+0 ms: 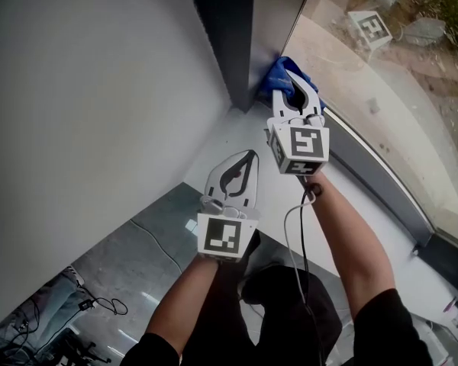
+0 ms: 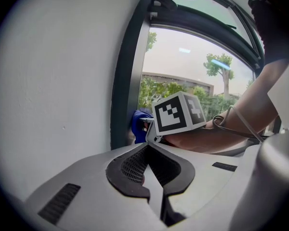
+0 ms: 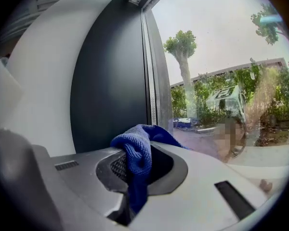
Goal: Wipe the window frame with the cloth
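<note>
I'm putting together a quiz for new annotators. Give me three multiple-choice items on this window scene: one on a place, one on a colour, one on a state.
1. Where is the cloth?
A. on the floor
B. at the window frame
C. hung on a hook

2. What colour is the cloth?
A. blue
B. yellow
C. white

3. What state is the left gripper in?
A. shut on the cloth
B. wide open
C. shut, empty

Answers:
1 B, the right gripper holds it up at the dark frame.
2 A, it shows blue in every view.
3 C, its jaws meet with nothing between them.
</note>
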Motion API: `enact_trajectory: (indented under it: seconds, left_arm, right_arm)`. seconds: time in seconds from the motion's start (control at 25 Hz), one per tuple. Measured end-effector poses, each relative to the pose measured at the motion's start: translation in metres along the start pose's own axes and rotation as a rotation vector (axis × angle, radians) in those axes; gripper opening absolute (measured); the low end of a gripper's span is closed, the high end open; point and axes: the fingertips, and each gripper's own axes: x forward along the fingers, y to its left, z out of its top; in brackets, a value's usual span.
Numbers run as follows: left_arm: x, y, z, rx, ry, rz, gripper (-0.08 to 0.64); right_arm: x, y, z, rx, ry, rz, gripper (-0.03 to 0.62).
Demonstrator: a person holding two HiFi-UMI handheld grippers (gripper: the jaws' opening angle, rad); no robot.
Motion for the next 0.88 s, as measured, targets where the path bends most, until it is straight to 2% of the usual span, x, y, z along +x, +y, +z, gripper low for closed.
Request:
enact_trajectory:
  seconds: [0.16,0.36,0.48,0.56,0.68,0.76,0.88]
  left_arm:
    - [-0.002,-0.003,-0.002,0.017,-0.002,-0.013,0.005]
    - [0.009,-0.005,0.002,0.062,-0.026,-0.026,0.005]
    - [0.016,0.004,0.006,0.046,-0.066,-0.012,0.005]
    - [0.017,0.009,0.002,0.021,-0.062,0.001,0.005]
    - [0.021,0.016,0.002,-0.011,-0.042,-0.014,0.005]
    - [0.024,0.019,-0.001,0.032,-0.021,-0.057,0.005]
    - [0.026,0.027,-0.016,0.129,0.028,-0.121,0.005]
  right_arm:
    - [0.001,0.002,-0.012,-0.014,0.042,0.007,0.025]
    - [0.004,0.002,-0.011,-0.012,0.014,0.001,0.025]
    - [0.006,0.0,-0.016,-0.008,-0.005,0.004,0.025]
    - [0.005,0.0,-0.024,0.004,-0.004,0.021,0.025]
    - [0.007,0.002,-0.033,0.035,0.065,0.044,0.023]
    - [0.014,0.005,-0.045,0.006,0.166,0.067,0.023]
    - [0.023,0.015,-0.059,-0.105,0.275,0.094,0.023]
